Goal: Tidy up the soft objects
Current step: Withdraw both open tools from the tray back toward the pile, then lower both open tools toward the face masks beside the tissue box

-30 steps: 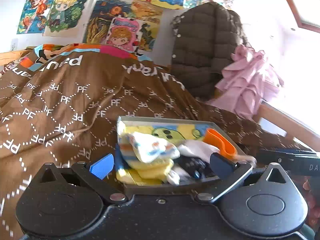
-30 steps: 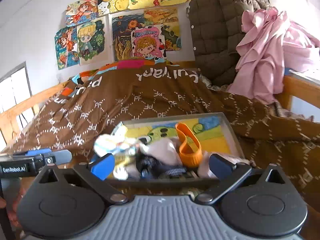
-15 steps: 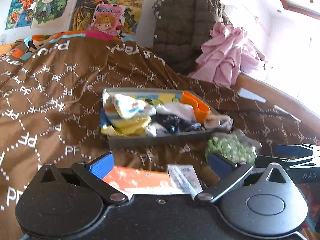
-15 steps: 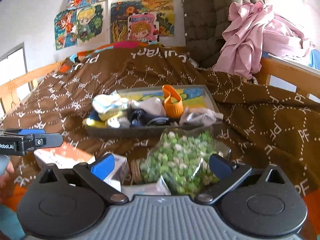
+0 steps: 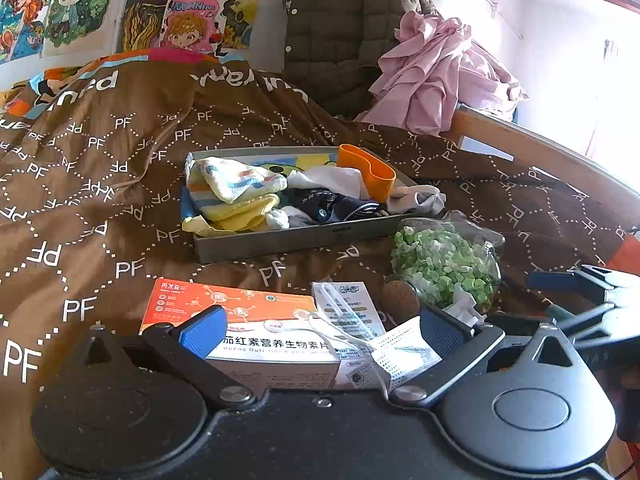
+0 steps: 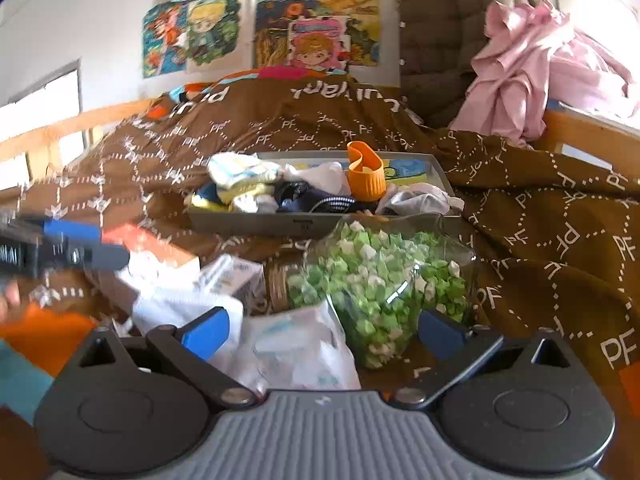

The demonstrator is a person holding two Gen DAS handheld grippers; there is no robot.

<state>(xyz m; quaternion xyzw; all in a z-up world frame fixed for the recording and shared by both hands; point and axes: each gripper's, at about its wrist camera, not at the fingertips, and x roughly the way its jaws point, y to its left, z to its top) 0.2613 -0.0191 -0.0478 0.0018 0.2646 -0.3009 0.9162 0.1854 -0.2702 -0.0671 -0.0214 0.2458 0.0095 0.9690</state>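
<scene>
A bed (image 5: 120, 184) under a brown quilt carries a grey tray (image 5: 288, 238) mid-frame, a box (image 5: 224, 308) and a bag (image 5: 444, 264) below it.

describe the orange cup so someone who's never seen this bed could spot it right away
On the brown quilt sits a shallow grey tray heaped with socks and small clothes. The orange cup stands in the tray's far right part, rising above the cloth. It is the only rigid, bright orange thing there; everything around it is soft fabric in white, yellow or navy.
</scene>
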